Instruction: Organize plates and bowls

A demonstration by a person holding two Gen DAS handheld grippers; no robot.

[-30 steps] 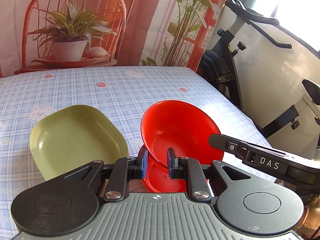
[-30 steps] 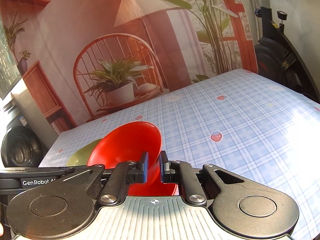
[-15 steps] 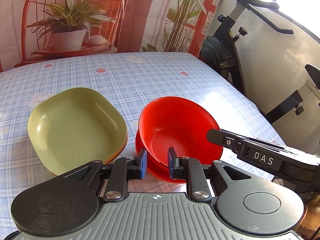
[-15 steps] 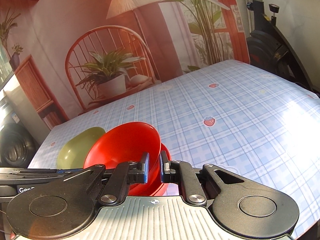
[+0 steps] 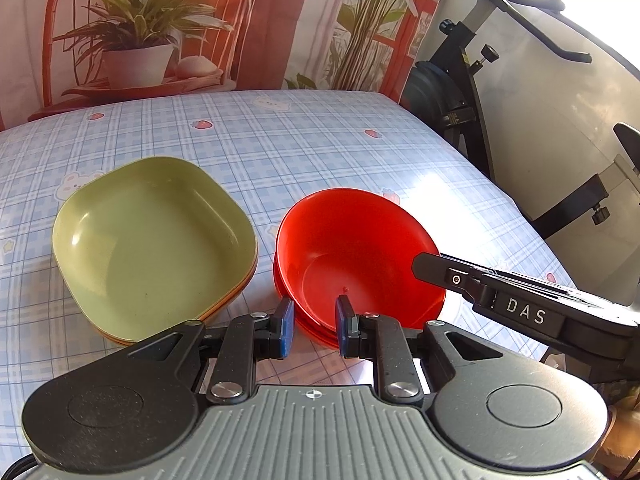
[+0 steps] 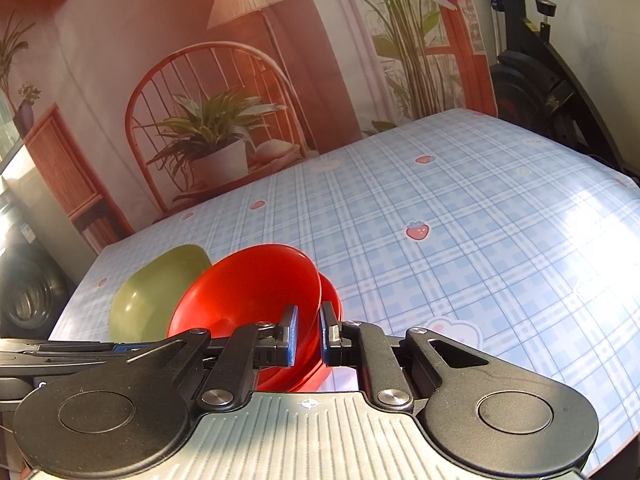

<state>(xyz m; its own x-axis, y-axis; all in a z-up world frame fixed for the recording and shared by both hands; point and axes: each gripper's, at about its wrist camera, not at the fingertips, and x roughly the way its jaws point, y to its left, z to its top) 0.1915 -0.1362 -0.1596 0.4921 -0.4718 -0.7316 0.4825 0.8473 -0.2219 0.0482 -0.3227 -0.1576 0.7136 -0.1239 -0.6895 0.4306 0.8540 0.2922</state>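
Observation:
A red bowl (image 5: 356, 252) rests tilted in a stack of red bowls on the checked tablecloth (image 5: 280, 136). My right gripper (image 6: 307, 338) is shut on the red bowl's (image 6: 248, 288) near rim; it reaches into the left wrist view from the right (image 5: 496, 300). My left gripper (image 5: 311, 326) hangs just in front of the bowl stack, jaws a little apart and holding nothing. A green square plate (image 5: 152, 240) lies on top of a plate stack left of the bowls, and shows in the right wrist view (image 6: 152, 300).
An exercise bike (image 5: 472, 92) stands off the table's right side. A printed backdrop (image 6: 224, 80) with a chair and a plant hangs behind the table. The table's right edge (image 5: 532, 224) is close to the bowls.
The red bowl has come down onto the bowl stack and sits lower. The left gripper has pulled back, and its jaws stand slightly wider.

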